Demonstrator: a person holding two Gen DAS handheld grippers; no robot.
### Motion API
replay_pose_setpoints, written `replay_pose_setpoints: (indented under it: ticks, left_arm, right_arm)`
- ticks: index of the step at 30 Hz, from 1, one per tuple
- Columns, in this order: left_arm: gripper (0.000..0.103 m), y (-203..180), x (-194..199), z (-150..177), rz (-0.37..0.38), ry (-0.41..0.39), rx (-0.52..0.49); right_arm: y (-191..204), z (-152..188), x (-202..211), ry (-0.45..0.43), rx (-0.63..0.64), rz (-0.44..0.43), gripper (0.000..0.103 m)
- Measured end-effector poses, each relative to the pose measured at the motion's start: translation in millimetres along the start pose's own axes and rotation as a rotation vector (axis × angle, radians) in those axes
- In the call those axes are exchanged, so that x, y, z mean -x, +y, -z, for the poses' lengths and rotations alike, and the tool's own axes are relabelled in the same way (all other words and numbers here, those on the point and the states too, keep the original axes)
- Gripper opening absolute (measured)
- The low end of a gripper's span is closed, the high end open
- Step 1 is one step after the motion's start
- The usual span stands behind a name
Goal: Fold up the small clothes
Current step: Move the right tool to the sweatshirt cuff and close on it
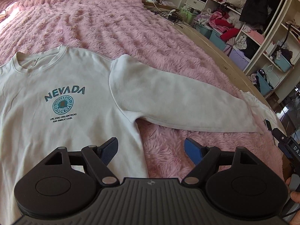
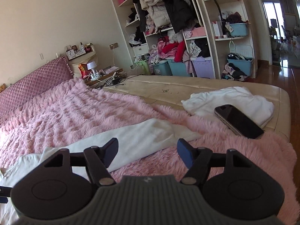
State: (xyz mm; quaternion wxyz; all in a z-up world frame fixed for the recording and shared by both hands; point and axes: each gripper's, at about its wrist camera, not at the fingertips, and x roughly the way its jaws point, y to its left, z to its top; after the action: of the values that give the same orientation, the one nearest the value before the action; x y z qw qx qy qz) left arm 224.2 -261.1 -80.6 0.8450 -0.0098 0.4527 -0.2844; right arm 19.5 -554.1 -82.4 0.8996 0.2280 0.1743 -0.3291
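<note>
A white sweatshirt (image 1: 61, 86) with a teal "NEVADA" print lies flat, front up, on the pink fluffy blanket (image 1: 112, 24). Its sleeve (image 1: 178, 101) stretches out to the right. My left gripper (image 1: 151, 150) is open and empty, hovering over the sweatshirt's side edge below the armpit. In the right wrist view the same sleeve (image 2: 131, 140) lies across the blanket, its cuff (image 2: 185, 131) pointing right. My right gripper (image 2: 148, 152) is open and empty, just above the sleeve near its cuff end. Part of the right gripper (image 1: 285, 142) shows at the left wrist view's right edge.
A black phone (image 2: 239, 121) lies on a second white garment (image 2: 230, 101) at the bed's right corner. The beige mattress edge (image 2: 168, 86) is bare beyond the blanket. Open shelves with clothes and bins (image 2: 178, 37) stand behind the bed. A bedside table (image 2: 101, 75) holds a lamp and cables.
</note>
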Motion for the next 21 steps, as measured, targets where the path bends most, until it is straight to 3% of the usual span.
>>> replay_pose_setpoints:
  ticks: [2,4,12,18,20,21]
  left_arm:
    - [0.094,-5.0,-15.6,-7.2,0.007,0.001,0.001]
    - [0.094,-9.1,-28.0,-12.1,0.013,0.009,0.002]
    - [0.094,-26.8,-73.1,-20.2,0.028,0.055,-0.040]
    - [0.094,-30.1,-97.7,-12.8,0.027,0.113,-0.036]
    - [0.094,-30.4,-105.4,-9.7,0.028,0.129,-0.031]
    - [0.094,-31.0,-107.9,-7.9,0.023,0.132,-0.035]
  right_arm:
    - [-12.9,-2.8,-23.3,0.026,-0.067,-0.015,0.063]
    - [-21.0,-2.2,-43.8,0.042,-0.125,-0.027,0.049]
    - [-45.2,7.7,-99.7,0.083,-0.406,0.041,0.049]
    - [-48.3,8.5,-120.8,0.055,-0.473,0.072,0.052]
    - [-46.4,7.9,-123.1,0.035,-0.479,0.083,0.040]
    - [-46.1,7.1,-124.7,0.034,-0.478,0.092,0.019]
